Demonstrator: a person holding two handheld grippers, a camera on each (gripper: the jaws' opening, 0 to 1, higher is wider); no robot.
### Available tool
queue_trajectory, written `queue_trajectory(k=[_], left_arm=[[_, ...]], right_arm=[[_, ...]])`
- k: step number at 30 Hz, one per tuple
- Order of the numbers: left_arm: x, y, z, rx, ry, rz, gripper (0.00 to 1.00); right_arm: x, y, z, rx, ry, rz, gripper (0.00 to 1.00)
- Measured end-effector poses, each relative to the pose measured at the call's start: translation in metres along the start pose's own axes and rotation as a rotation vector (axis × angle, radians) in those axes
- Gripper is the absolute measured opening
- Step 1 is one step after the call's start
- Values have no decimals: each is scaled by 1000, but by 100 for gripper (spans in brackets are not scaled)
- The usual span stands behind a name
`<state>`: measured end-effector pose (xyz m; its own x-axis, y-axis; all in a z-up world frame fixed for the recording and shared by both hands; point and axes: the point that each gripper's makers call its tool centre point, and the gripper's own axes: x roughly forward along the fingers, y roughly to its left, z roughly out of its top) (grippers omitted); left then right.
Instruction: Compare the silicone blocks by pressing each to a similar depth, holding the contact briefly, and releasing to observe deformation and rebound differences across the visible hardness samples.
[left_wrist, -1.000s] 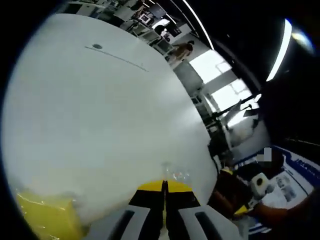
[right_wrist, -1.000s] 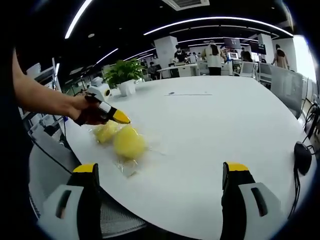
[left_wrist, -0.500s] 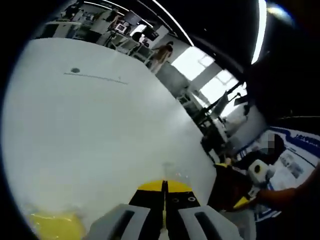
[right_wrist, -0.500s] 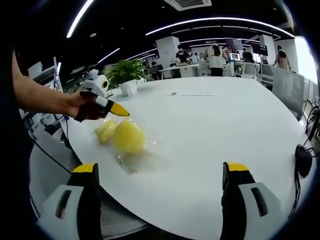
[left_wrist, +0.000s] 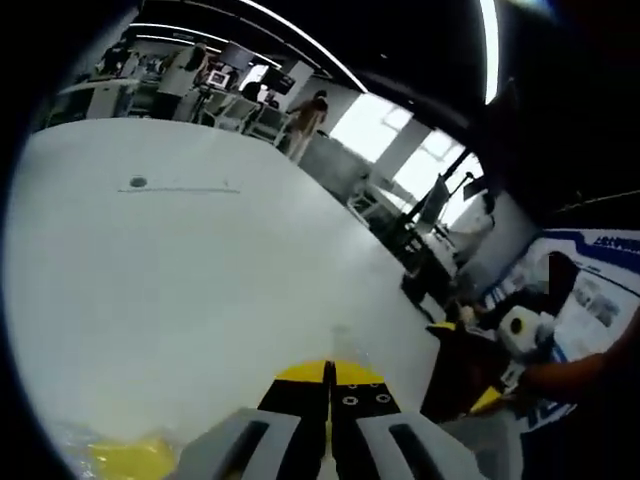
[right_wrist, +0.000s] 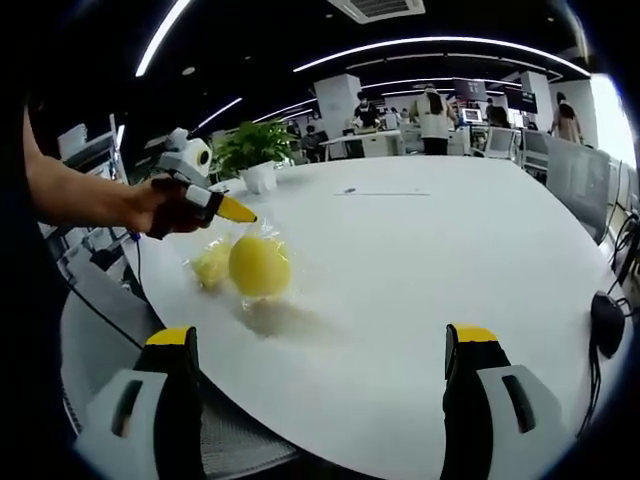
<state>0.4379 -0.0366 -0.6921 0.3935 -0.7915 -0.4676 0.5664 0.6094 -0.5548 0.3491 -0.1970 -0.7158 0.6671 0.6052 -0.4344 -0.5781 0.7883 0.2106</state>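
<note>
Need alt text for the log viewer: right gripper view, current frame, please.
A person's hand holds the left gripper, yellow jaws shut, above two yellow silicone blocks in clear wrap on a white table. The right gripper frames the bottom, jaws wide apart. A potted plant and office desks lie beyond.

1. in the right gripper view two silicone blocks (right_wrist: 259, 266) lie side by side in a clear bag on the table (right_wrist: 420, 270), near its left edge.
2. the left gripper (right_wrist: 240, 212) sits just above them, entering from the left.
3. a potted plant (right_wrist: 248, 150) stands behind them at the far edge.
4. the right gripper (right_wrist: 320, 345) is well apart, before the near edge.
</note>
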Motion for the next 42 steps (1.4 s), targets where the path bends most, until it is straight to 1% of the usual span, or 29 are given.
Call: queue_trajectory(k=[5, 9, 12, 13, 14, 16, 17, 19, 23, 27, 30, 35, 38, 42], left_arm=[[-4, -5, 5, 30, -7, -2, 0], [-7, -9, 13, 65, -24, -2, 0], [-10, -13, 16, 89, -22, -7, 0], [-11, -14, 16, 107, -19, -6, 0], [-13, -16, 17, 146, -15, -8, 0], [-15, -17, 18, 163, -6, -1, 0], [-16, -17, 20, 198, -4, 10, 0], [-19, -21, 22, 224, 2, 11, 0], [-24, -29, 31, 286, 4, 17, 0], [-32, -37, 43, 317, 0, 9, 0], [-37, -43, 50, 320, -8, -1, 0], [-48, -55, 64, 342, -27, -15, 0], [-55, -60, 73, 354, -41, -21, 0], [-61, -67, 81, 360, -53, -29, 0]], right_arm=[[0, 0, 3, -3, -8, 2, 96], [0, 0, 6, -5, -16, 2, 96], [-1, 2, 8, -10, -21, 4, 96], [-1, 2, 9, -12, -22, 4, 96], [-1, 3, 10, -12, -23, 5, 96], [-1, 2, 11, -13, -26, 5, 96], [-1, 1, 12, -15, -28, 4, 96], [-2, 2, 13, -18, -30, 6, 96], [-2, 1, 17, -25, -36, 5, 96], [-2, -1, 21, -27, -47, 0, 96], [-4, -2, 25, -21, -59, -5, 96], [-6, -1, 35, -22, -78, -5, 96], [-7, 2, 45, -30, -97, 3, 96], [-7, 3, 53, -38, -111, 3, 96]])
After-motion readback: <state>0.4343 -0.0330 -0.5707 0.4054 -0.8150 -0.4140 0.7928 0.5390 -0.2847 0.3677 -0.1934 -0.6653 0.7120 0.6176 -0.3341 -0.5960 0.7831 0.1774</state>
